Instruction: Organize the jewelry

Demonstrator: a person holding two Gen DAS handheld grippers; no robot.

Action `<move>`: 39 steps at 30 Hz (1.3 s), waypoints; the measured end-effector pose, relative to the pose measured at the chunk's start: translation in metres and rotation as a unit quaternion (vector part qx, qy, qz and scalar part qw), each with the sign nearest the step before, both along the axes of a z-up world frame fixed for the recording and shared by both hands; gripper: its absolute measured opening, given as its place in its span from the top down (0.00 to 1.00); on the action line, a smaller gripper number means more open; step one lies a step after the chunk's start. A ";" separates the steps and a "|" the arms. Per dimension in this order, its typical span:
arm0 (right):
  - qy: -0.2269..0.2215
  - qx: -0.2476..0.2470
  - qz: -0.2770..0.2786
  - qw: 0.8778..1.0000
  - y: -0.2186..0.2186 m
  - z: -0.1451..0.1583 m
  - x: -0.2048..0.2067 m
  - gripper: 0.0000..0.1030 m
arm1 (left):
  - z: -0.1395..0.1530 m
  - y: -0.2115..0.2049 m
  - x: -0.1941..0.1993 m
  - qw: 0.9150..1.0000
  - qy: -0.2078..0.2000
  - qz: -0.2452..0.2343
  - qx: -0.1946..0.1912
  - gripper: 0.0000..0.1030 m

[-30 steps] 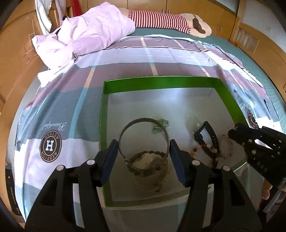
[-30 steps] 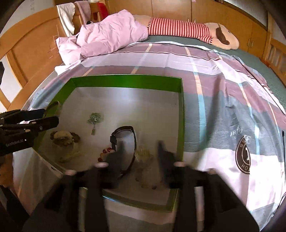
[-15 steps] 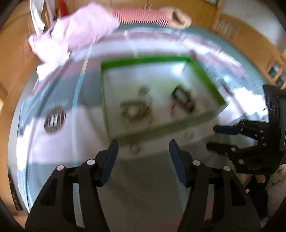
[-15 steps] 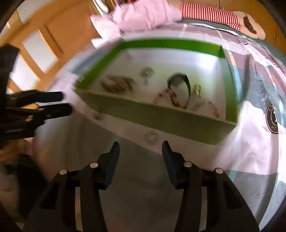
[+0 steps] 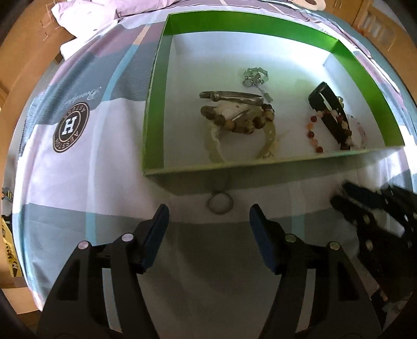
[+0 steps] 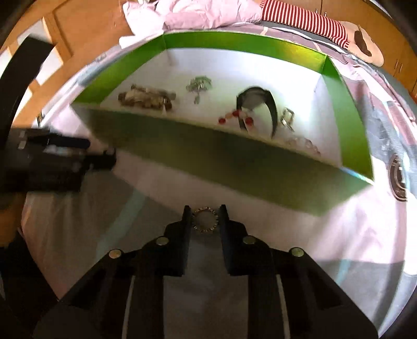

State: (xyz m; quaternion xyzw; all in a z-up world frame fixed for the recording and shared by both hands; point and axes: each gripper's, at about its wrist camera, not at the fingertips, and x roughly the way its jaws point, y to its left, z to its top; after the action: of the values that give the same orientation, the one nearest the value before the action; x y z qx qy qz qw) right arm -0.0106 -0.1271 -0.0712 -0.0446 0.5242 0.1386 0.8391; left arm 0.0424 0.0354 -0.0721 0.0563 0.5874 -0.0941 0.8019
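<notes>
Pickup was the step in hand: my right gripper [image 6: 205,218] had just been closing and seemingly pinched the small ring [image 6: 205,219] lying just before the green box [image 6: 234,167], lifting inside next.

A bed [image 5: 86,167] fills the room's middle, spread with a bedsheet [image 5: 109,86] in broad bands of lilac, grey and white with thin pale-blue lines and a round dark crest [image 5: 71,127] printed on it. A crumpled pink quilt [image 6: 208,13] lies heaped at the far end, beside a long stuffed toy [image 6: 320,24] in red and white stripes. Warm wooden panelling [image 5: 23,52] and cupboard doors [image 6: 401,65] run around the bed. Daylight falls bright across the cloth.
</notes>
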 end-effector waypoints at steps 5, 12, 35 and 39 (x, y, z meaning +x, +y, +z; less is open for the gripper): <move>0.007 -0.024 0.008 1.000 -0.003 0.000 -0.007 0.79 | -0.010 -0.001 0.004 1.000 -0.003 0.005 0.013 0.48; 0.014 -0.023 0.010 1.000 -0.005 0.000 -0.005 0.79 | -0.004 -0.016 -0.017 0.999 -0.008 -0.037 0.008 0.79; 0.020 -0.020 0.013 1.000 -0.003 -0.003 -0.004 0.51 | 0.011 -0.044 -0.044 0.993 -0.026 -0.114 -0.010 0.55; 0.012 -0.035 0.020 0.999 0.003 -0.004 -0.005 0.52 | 0.021 -0.021 -0.024 0.997 -0.021 -0.063 -0.042 0.50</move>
State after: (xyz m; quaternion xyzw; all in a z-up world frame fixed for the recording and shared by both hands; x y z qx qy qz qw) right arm -0.0158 -0.1242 -0.0750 -0.0832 0.5379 0.1374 0.8276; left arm 0.0182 0.0141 -0.0510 0.0612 0.5609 -0.1679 0.8084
